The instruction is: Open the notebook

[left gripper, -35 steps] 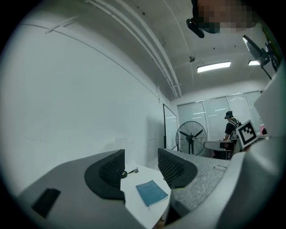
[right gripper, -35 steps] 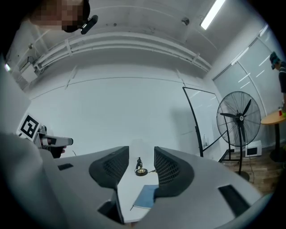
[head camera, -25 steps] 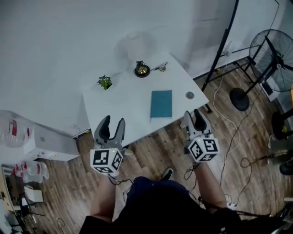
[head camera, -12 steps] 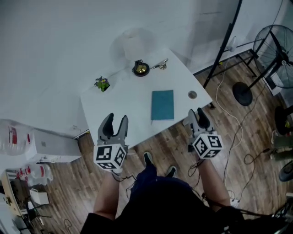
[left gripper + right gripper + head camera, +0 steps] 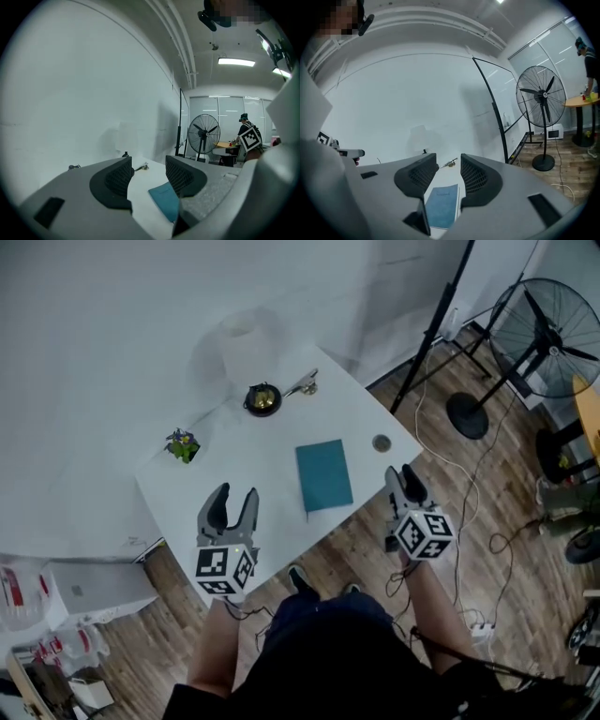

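Head view, biggest thing first: what am I standing at?

You're at a white table [image 5: 234,460] set corner-on to you, with a floor fan [image 5: 553,324] well off to your right. The teal notebook [image 5: 324,475] lies closed and flat toward the table's near edge. A small plant [image 5: 183,442] and a dark dish [image 5: 262,398] sit farther back, well apart from it.

And my tools?

Your left gripper [image 5: 234,495] shows over the table's near left part, its jaws well apart and empty. Your right gripper [image 5: 405,474] hangs just off the table's right edge, beside the notebook. Its jaws are roughly half spread with nothing between the pads. The right gripper view looks through that gap onto the cover, but the notebook lies ahead of the jaws, not in them.

How will it handle?

I'd judge it thin and light, with a cover that probably bends, and likely to skate on that smooth top. Pin it flat near the spine with one gripper. With the other, catch only the cover at its free long edge or a corner. I can't tell which long edge is the spine, so check before you pinch. Bite too deep and you'll likely lift the whole book.
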`<action>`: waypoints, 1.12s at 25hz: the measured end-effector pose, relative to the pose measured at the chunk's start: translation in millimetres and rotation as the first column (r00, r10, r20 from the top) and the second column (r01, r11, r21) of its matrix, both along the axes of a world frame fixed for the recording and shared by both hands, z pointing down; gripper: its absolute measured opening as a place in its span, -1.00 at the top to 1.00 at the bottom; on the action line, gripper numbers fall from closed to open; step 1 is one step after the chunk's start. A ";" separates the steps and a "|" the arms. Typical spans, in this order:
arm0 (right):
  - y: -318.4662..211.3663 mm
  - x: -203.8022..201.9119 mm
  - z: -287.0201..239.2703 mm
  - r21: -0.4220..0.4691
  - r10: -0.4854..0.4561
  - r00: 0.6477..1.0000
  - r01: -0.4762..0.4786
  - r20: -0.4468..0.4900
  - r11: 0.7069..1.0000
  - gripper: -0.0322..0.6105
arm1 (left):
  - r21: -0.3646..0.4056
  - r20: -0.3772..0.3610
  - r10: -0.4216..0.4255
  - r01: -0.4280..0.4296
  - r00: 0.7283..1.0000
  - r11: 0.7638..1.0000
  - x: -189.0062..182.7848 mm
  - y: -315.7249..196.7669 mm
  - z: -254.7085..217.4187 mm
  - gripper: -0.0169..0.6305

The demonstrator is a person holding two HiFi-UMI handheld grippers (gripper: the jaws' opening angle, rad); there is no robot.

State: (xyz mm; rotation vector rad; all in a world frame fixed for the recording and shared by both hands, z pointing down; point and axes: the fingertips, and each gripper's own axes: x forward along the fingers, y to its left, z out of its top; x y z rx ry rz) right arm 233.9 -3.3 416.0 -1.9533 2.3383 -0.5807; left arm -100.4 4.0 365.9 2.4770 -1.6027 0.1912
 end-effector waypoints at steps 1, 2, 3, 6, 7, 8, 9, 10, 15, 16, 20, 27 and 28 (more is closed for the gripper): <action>-6.2 -1.6 5.4 -0.011 0.013 1.000 -0.013 -0.001 1.000 0.37 | -0.012 -0.002 0.008 -0.008 1.000 1.000 -4.8 -6.2 5.4 0.26; -12.6 -3.5 11.3 -0.021 0.024 1.000 -0.024 -0.002 1.000 0.37 | -0.022 -0.002 0.018 -0.018 1.000 1.000 -7.9 -12.0 10.8 0.26; -18.0 -5.8 18.3 -0.033 0.031 1.000 -0.031 -0.001 0.999 0.37 | -0.033 0.000 0.028 -0.028 1.000 0.999 -9.6 -16.4 16.6 0.26; -25.0 -15.6 47.9 -0.095 0.032 0.999 -0.031 0.004 0.995 0.37 | -0.072 0.006 0.048 -0.047 0.999 0.996 -11.8 -21.0 32.1 0.26; -26.7 -18.8 59.5 -0.121 0.025 1.000 -0.024 0.007 0.992 0.37 | -0.081 0.007 0.047 -0.046 0.999 0.996 -12.2 -21.9 35.3 0.26; -28.6 -21.4 71.8 -0.147 0.017 1.000 -0.014 0.014 0.989 0.37 | -0.089 0.010 0.043 -0.042 0.999 0.995 -12.2 -23.2 37.8 0.26; -30.8 -23.7 84.9 -0.174 0.008 1.000 -0.004 0.025 0.985 0.37 | -0.096 0.014 0.038 -0.036 0.999 0.995 -11.8 -25.1 40.5 0.26; -33.1 -25.8 99.0 -0.202 0.000 0.999 0.008 0.040 0.979 0.37 | -0.104 0.019 0.030 -0.028 0.999 0.994 -10.9 -27.7 43.8 0.26; -38.1 -35.9 167.2 -0.337 -0.046 0.992 0.085 0.121 0.938 0.36 | -0.151 0.028 0.005 0.000 1.000 0.989 5.6 -32.7 61.3 0.26; -37.3 -38.4 178.5 -0.357 -0.051 0.990 0.096 0.133 0.929 0.37 | -0.159 0.033 0.004 0.001 0.999 0.987 9.0 -32.4 64.8 0.27; -34.4 -51.5 217.0 -0.422 -0.103 0.984 0.155 0.143 0.893 0.40 | -0.192 0.036 -0.007 0.014 0.999 0.981 16.5 -31.9 77.6 0.27; -36.0 -69.3 264.0 -0.513 -0.199 0.974 0.226 0.108 0.828 0.44 | -0.236 0.042 -0.039 0.048 0.998 0.970 19.7 -32.2 92.7 0.30; -34.5 -72.1 268.2 -0.521 -0.210 0.972 0.233 0.105 0.821 0.45 | -0.242 0.043 -0.044 0.053 0.998 0.969 18.5 -31.5 94.1 0.31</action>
